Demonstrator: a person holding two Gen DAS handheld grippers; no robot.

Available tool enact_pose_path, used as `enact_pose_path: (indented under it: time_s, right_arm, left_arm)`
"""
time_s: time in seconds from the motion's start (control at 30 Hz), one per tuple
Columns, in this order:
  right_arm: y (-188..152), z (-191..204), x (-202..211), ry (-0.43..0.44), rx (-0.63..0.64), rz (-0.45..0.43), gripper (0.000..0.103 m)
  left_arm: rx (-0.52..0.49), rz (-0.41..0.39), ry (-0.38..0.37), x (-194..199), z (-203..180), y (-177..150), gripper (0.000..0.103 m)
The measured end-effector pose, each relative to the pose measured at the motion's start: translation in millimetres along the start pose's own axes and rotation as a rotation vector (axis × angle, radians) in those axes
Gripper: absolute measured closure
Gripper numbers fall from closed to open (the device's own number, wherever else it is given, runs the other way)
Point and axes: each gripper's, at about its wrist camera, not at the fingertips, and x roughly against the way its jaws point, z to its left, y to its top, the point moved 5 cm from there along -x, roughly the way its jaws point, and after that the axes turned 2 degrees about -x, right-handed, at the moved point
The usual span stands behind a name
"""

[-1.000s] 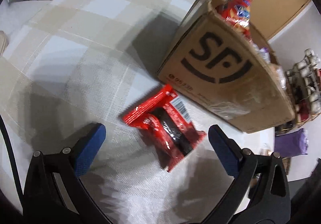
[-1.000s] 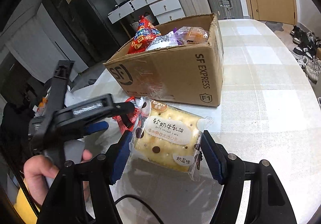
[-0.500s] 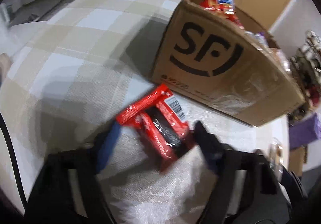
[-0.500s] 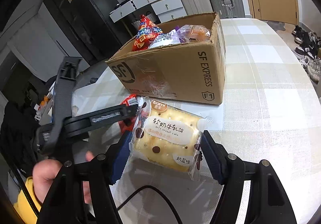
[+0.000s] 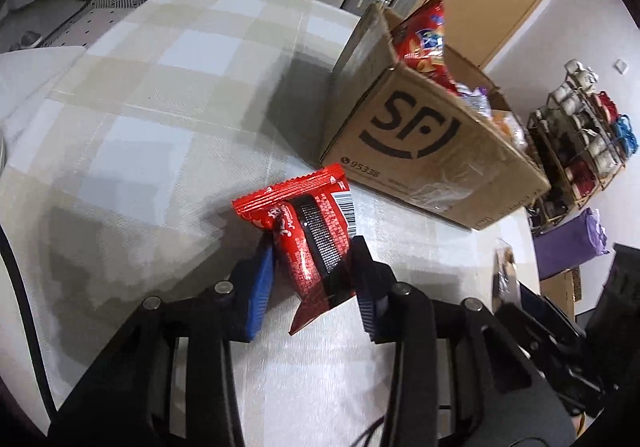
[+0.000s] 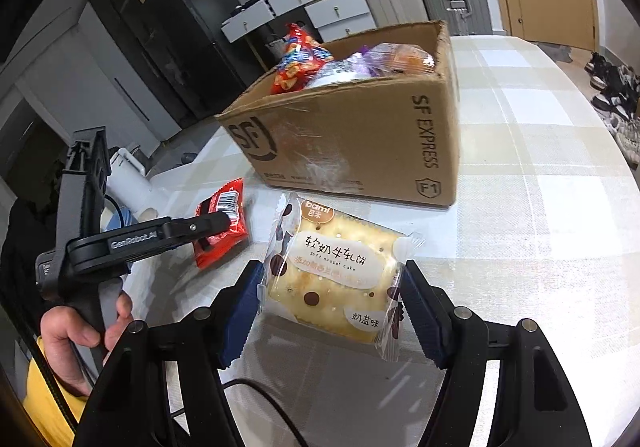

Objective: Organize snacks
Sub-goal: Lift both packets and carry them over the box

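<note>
The left gripper (image 5: 312, 259) has just squeezed its blue pads together on a red snack packet (image 5: 310, 231), and the packet now sits pinched and tipped up between them, close to the near side of the cardboard box (image 5: 424, 151). The right gripper (image 6: 332, 299) is clamped on a cracker packet (image 6: 336, 271) with a see-through wrapper, held by both side edges just in front of the box. The box stands open on the checked tablecloth (image 5: 160, 95), and it has a red chip bag (image 6: 296, 63) and other wrapped snacks poking out of the top. A hand (image 6: 80, 335) with a yellow sleeve grips the black handle of the left gripper, off to the left of the box.
</note>
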Motion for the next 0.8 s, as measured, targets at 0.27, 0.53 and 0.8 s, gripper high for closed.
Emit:
enact_pose_path:
  time_s: [0.27,0.53,0.8]
  right_arm:
    - [4.8,5.9,13.2,0.074,-0.032,-0.052,0.034]
    - [5.6,8.7,16.5,0.102,-0.051,-0.060,0.034]
    - [-2.8,14.2,3.2,0.085,-0.040,-0.029,0.034]
  left_arm:
    - [-0.060,-0.078,-0.038,40.9,-2.4,-7.5,0.069]
    - [-0.144,-0.155,0.004,71.4,-17.5,-12.0,0.069]
    - [-0.171,-0.179,-0.012,86.6,-26.5,-14.7,0.069]
